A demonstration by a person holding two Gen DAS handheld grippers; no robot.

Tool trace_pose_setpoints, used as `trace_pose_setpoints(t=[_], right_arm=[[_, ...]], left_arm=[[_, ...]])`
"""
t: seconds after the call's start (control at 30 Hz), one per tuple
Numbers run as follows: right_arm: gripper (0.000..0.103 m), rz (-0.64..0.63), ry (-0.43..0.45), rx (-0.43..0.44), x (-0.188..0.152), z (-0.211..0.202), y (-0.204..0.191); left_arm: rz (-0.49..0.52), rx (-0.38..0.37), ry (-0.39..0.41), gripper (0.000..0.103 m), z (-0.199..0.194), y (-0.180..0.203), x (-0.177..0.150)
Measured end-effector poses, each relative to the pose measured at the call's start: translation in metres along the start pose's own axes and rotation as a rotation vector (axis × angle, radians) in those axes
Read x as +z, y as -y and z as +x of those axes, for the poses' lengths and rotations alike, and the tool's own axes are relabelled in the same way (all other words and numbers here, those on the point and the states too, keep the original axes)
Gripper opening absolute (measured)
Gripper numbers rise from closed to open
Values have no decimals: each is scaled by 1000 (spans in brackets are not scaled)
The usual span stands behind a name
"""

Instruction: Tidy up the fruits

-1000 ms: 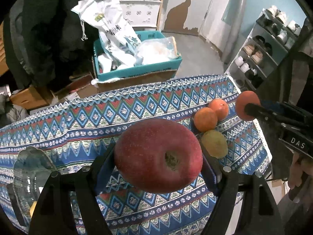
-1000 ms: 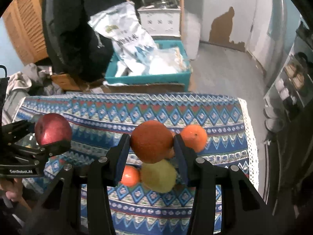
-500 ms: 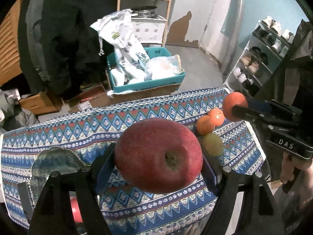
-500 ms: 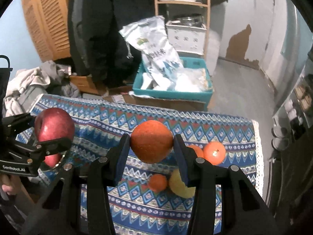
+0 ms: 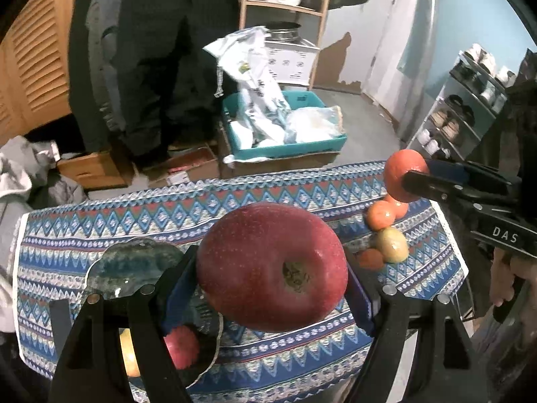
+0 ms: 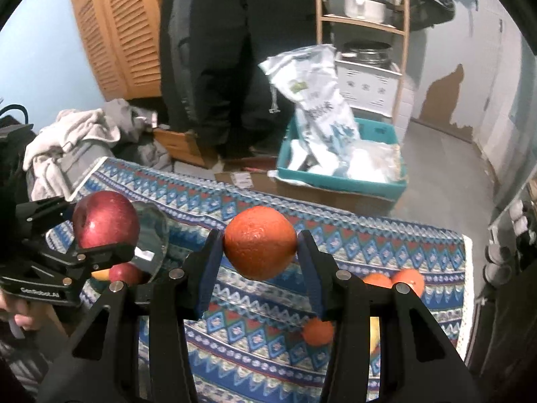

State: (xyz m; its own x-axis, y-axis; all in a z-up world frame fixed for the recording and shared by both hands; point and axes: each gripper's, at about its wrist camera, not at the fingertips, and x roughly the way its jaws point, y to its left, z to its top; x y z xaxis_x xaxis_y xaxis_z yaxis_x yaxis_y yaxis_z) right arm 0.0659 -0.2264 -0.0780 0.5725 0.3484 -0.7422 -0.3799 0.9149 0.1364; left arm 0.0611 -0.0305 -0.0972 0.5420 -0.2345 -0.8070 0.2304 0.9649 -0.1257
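Fruit in both grippers, held up above a table draped in a blue patterned cloth [image 5: 100,221]. Large red apple [image 5: 272,270] clamped between the two black fingers of the left gripper [image 5: 272,288], stem pit facing the camera, lifted clear of the cloth. Orange [image 6: 260,241] squeezed between the blue-padded fingers of the right gripper [image 6: 260,252], also up in the air over the middle of the table.

Below and left of the held apple, a clear glass bowl [image 5: 134,265] near the table's near-left edge, with a smaller red apple [image 5: 181,346] and a yellowish fruit [image 5: 129,359] inside, partly hidden by the gripper's frame. Toward the right end of the cloth, a loose cluster touching or nearly touching: two oranges [image 5: 381,215] side by side at the back, a yellow-green apple [image 5: 392,244] in front of them, and a small tangerine [image 5: 369,258] just beside that apple.

Beyond the table on the floor, a teal crate [image 6: 342,181] stuffed with white plastic bags, resting on a cardboard box. Behind it, a wooden shelf [image 6: 362,23] with metal pots. At the far left, a heap of grey clothes [image 6: 67,141] and slatted wooden doors.
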Motion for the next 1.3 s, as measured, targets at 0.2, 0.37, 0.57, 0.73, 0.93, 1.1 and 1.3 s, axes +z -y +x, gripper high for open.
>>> trace_pose_setpoints(t=[0.2, 0.37, 0.57, 0.73, 0.93, 1.1, 1.3], right_arm=[[45, -29, -13, 62, 10, 17, -27], [45, -44, -29, 93, 18, 35, -47], [45, -70, -54, 126, 28, 58, -71], [45, -99, -72, 150, 33, 75, -93], [45, -147, -102, 177, 38, 97, -123], [45, -175, -134, 203, 38, 119, -145], [45, -174, -177, 240, 36, 144, -163]], left_arm=[[-40, 31, 0, 80, -1, -33, -11], [-72, 51, 0, 80, -3, -58, -19], [-110, 74, -2, 80, -3, -88, -29], [-162, 81, -15, 80, 0, -114, -37], [-184, 117, -28, 80, 8, -139, -48], [-218, 131, -45, 80, 19, -161, -60], [-261, 142, -88, 80, 36, -182, -73]])
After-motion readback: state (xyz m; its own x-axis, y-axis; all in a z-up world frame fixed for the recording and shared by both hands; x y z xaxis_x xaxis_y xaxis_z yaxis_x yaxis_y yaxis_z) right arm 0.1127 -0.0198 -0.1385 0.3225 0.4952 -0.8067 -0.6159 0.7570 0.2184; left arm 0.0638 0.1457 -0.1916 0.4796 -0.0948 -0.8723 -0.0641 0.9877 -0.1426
